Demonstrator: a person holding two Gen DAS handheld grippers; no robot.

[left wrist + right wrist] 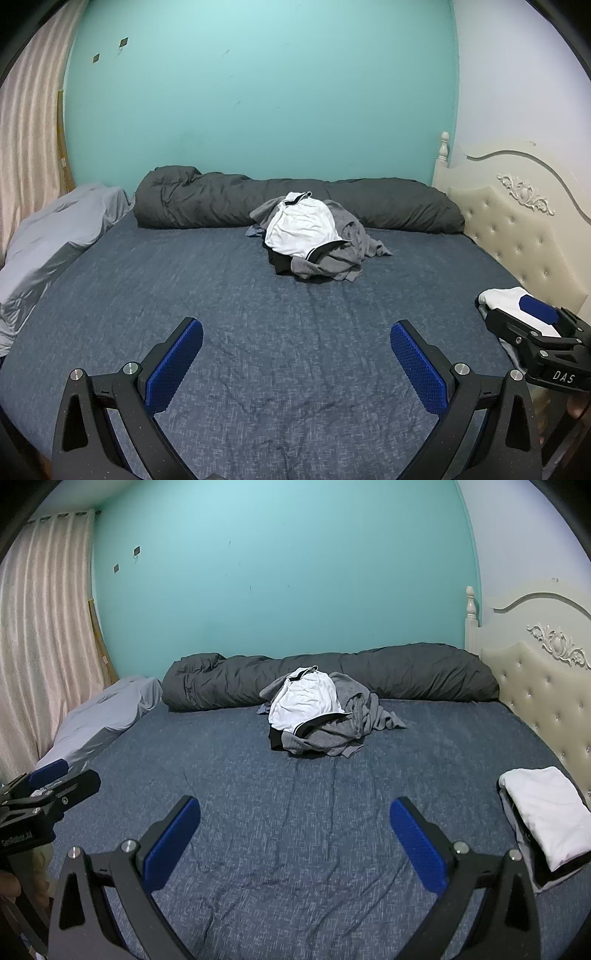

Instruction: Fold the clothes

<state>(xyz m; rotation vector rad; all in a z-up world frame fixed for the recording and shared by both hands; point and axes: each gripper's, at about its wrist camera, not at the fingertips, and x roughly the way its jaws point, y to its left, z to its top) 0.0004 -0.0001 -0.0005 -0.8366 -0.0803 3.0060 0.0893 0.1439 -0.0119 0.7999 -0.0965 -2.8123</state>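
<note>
The bed [258,332] fills both views, its blue-grey heathered sheet creased in long shallow wrinkles. Along the bed's far edge, against the teal wall [258,92], lies a dark grey duvet [207,201] rolled into a long sausage, its long axis running across the bed. At the bed's far left corner sits a pale grey, slightly shiny pillow [55,236], and on the bed's right side stands a cream tufted headboard [517,229] with a carved floral ornament. Pink pleated curtains [40,646] hang beyond the bed's left side.

Just in front of the duvet, near the middle of the bed, the pile of clothes [317,240] sits unfolded: a white garment with black trim on top of crumpled grey knit pieces, with something black beneath. It forms a rough mound with no clear long axis. By the bed's right edge, beside the headboard, a folded white garment [546,812] rests on what looks like darker folded pieces, its long axis running toward the camera.

The left gripper [297,356] hovers above the bed's near part, its blue textured pads wide apart and holding nothing. The right gripper [295,834] does likewise, jaws spread and empty. Its black body reads "DAS" in the left wrist view; the left one's lettering in the right wrist view is too blurred to read.
</note>
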